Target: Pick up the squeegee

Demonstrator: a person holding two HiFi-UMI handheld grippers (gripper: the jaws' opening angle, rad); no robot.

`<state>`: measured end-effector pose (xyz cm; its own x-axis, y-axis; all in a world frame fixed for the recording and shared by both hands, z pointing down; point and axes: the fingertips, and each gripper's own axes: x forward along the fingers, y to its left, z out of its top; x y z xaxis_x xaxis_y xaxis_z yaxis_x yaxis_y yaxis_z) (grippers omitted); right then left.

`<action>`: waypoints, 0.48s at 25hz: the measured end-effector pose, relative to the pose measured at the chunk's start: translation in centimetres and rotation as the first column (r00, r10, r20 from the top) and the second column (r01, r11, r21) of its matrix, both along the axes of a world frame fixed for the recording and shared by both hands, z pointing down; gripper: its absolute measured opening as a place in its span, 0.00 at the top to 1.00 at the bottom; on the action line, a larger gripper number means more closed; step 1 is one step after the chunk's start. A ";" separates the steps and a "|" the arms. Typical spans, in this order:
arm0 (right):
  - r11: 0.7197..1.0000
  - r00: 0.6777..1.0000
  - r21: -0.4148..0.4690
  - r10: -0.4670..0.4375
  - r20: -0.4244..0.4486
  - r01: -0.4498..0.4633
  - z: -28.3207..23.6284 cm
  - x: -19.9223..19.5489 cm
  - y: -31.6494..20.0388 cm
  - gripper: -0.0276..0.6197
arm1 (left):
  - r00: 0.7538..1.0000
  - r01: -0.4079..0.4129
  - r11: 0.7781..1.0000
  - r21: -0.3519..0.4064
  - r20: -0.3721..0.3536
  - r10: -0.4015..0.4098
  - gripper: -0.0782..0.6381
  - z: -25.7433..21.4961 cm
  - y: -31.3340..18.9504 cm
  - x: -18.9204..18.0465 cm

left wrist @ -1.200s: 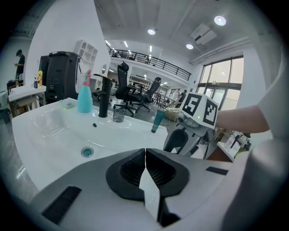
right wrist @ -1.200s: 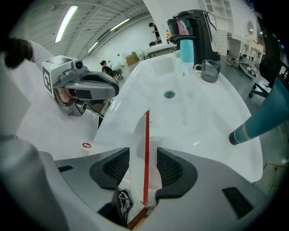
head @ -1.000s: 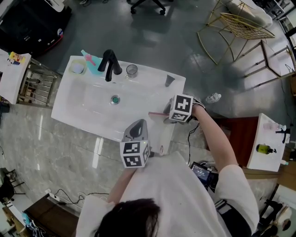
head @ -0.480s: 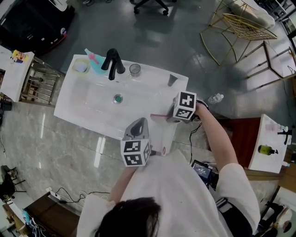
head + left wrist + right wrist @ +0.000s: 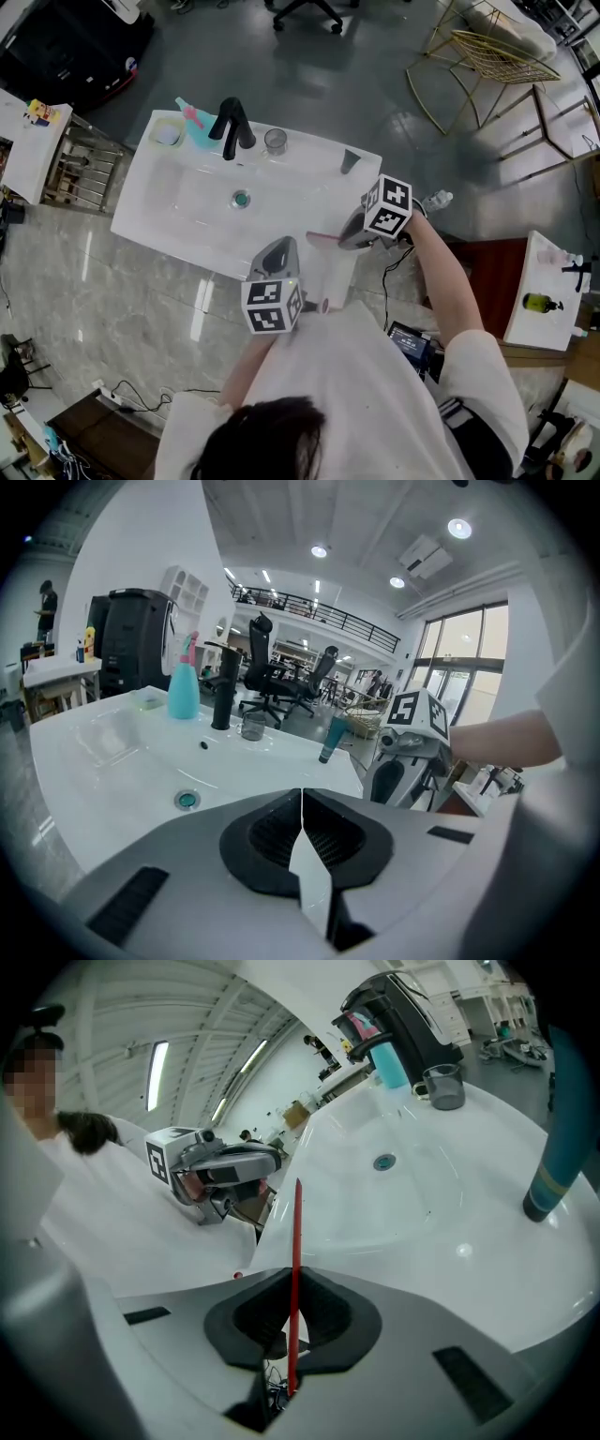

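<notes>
The squeegee (image 5: 322,239) shows as a thin pink-red strip over the sink's near right corner. In the right gripper view its red blade (image 5: 295,1241) runs edge-on straight up between the dark pads. My right gripper (image 5: 341,238) (image 5: 293,1279) is closing its jaws, and the pads press on that blade. My left gripper (image 5: 280,247) (image 5: 302,797) hovers at the sink's front edge, left of the right one. Its tips touch and it holds nothing that I can make out.
The white sink (image 5: 187,202) carries a black faucet (image 5: 230,129), a teal bottle (image 5: 192,124), a glass (image 5: 274,141) and a dark teal tube (image 5: 349,161) (image 5: 562,1147). A white slab (image 5: 335,277) hangs at the near right corner. A gold wire chair (image 5: 487,56) stands far right.
The right gripper's jaws have shut on the red squeegee, and the gripper has tilted and risen a little, its marker cube shifting right. The left gripper stayed put.
</notes>
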<state>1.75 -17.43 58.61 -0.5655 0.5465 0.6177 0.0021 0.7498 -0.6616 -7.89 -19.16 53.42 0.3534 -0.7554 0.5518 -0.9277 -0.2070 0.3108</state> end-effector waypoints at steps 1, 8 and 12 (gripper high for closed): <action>1.000 1.000 -0.004 0.008 0.004 -0.008 -0.1 0.1 0.0 0.90 | 1.000 -0.001 1.000 0.001 0.000 0.001 0.85 -0.1 0.0 0.0; 0.996 0.994 0.021 0.086 0.063 -0.088 -1.0 0.6 -0.6 0.90 | 1.000 -0.012 1.000 0.019 0.014 0.012 0.85 -0.5 0.1 0.4; 0.981 0.971 0.027 0.187 0.151 -0.193 -2.6 -0.1 -2.2 0.90 | 1.000 -0.016 0.999 0.045 0.021 0.015 0.85 -1.3 0.1 0.6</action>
